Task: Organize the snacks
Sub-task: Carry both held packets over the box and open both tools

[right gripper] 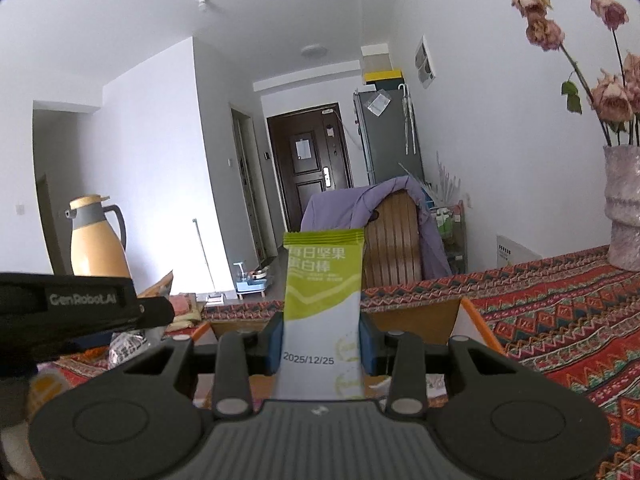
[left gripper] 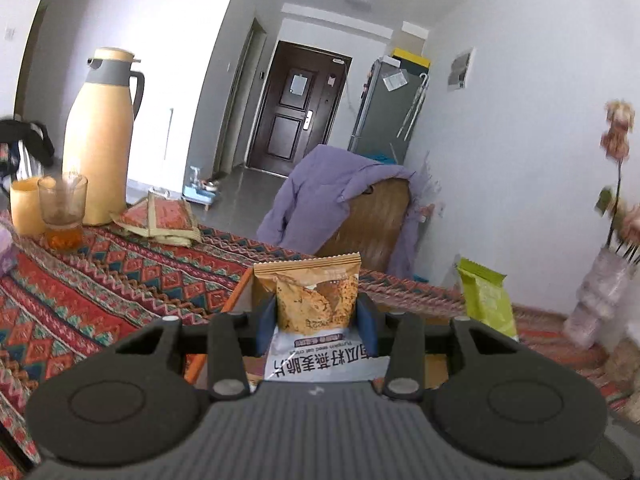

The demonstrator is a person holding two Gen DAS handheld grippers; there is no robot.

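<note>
My left gripper [left gripper: 316,322] is shut on an orange and white oat crisp packet [left gripper: 316,300], which stands upright between its blue pads. My right gripper [right gripper: 322,338] is shut on a green and white nut bar packet [right gripper: 324,300], also upright. That green packet [left gripper: 486,300] shows at the right of the left wrist view. Both grippers hover over an open cardboard box with an orange rim [right gripper: 476,320] on the patterned tablecloth [left gripper: 100,280]. The black body of the left gripper [right gripper: 72,308] reaches in at the left of the right wrist view.
A tall yellow thermos jug [left gripper: 100,140], a glass of tea [left gripper: 64,212] and a folded patterned mat [left gripper: 160,220] stand at the table's far left. A vase of dried roses [right gripper: 624,216] stands at the far right. A wooden chair draped in purple cloth [left gripper: 340,208] is behind the table.
</note>
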